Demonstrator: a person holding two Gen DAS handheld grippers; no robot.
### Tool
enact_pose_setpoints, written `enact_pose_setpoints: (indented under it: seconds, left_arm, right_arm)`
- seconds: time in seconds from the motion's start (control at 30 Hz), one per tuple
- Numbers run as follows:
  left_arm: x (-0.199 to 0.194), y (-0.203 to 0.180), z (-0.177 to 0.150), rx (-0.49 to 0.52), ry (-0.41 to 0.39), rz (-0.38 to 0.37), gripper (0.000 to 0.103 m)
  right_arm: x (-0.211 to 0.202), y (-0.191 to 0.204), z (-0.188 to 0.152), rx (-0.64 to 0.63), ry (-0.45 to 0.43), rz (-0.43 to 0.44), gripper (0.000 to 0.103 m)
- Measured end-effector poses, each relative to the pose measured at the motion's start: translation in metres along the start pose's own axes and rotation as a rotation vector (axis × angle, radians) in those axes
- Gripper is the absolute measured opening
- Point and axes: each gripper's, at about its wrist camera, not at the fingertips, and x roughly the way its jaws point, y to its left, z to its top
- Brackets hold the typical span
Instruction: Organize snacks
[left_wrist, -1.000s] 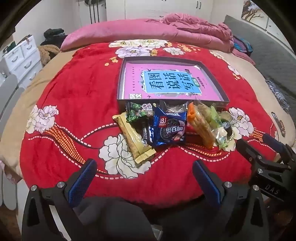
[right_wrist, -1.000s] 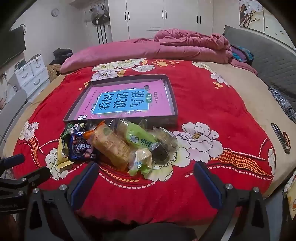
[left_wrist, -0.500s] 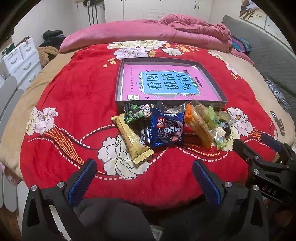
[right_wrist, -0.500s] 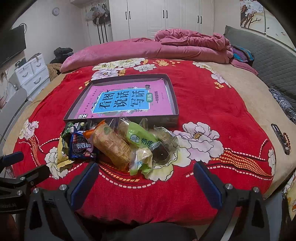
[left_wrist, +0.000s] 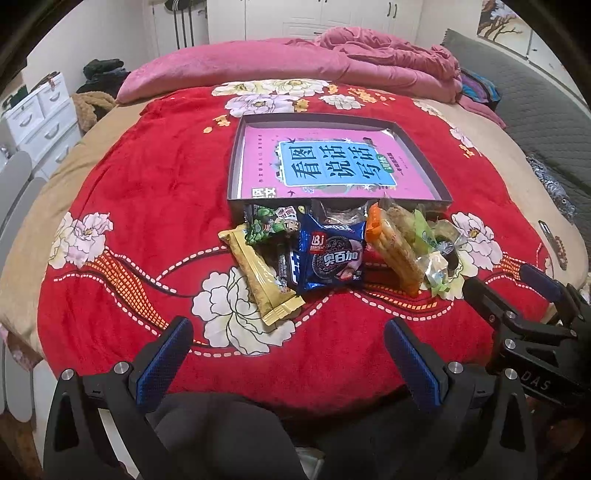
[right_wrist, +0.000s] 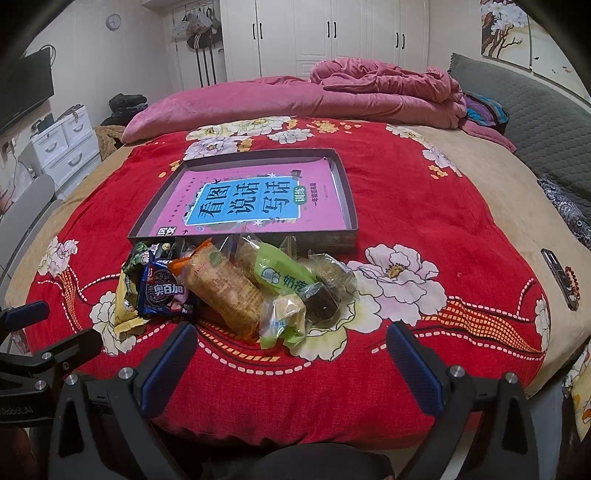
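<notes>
A heap of wrapped snacks lies on the red flowered blanket just in front of a shallow dark box (left_wrist: 424, 157) (right_wrist: 349, 206) with a pink book in it. In the heap are a gold bar (left_wrist: 258, 275), a blue cookie pack (left_wrist: 332, 254) (right_wrist: 164, 293), an orange-ended cracker sleeve (left_wrist: 397, 247) (right_wrist: 223, 290) and a green pastry pack (right_wrist: 282, 275). My left gripper (left_wrist: 288, 345) is open, hovering short of the gold bar. My right gripper (right_wrist: 291, 349) is open too, just short of the cracker sleeve and green pack. Neither holds anything.
A pink quilt (right_wrist: 332, 96) is bunched at the head of the bed. A dark phone-like object with beads (right_wrist: 559, 277) lies at the bed's right edge. White drawers (right_wrist: 62, 142) stand to the left, and a grey padded headboard (right_wrist: 546, 122) on the right.
Both grippers have edged slightly forward and tilted up, so the snacks and box sit a little lower in view. Nothing was grasped or moved.
</notes>
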Motion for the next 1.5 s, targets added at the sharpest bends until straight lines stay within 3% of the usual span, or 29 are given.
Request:
enact_pose_setpoints:
  seconds: [0.9, 1.3, 1.5]
  left_arm:
    - [0.004, 0.003, -0.001, -0.016, 0.015, -0.008, 0.103]
    - [0.017, 0.028, 0.006, -0.083, 0.043, -0.001, 0.103]
    - [0.044, 0.062, 0.011, -0.172, 0.121, 0.022, 0.103]
  right_arm:
    - [0.004, -0.002, -0.001, -0.005, 0.018, 0.005, 0.103]
    - [0.009, -0.006, 0.0, 0.018, 0.044, 0.024, 0.103]
    - [0.018, -0.02, 0.009, 0.05, 0.062, 0.031, 0.103]
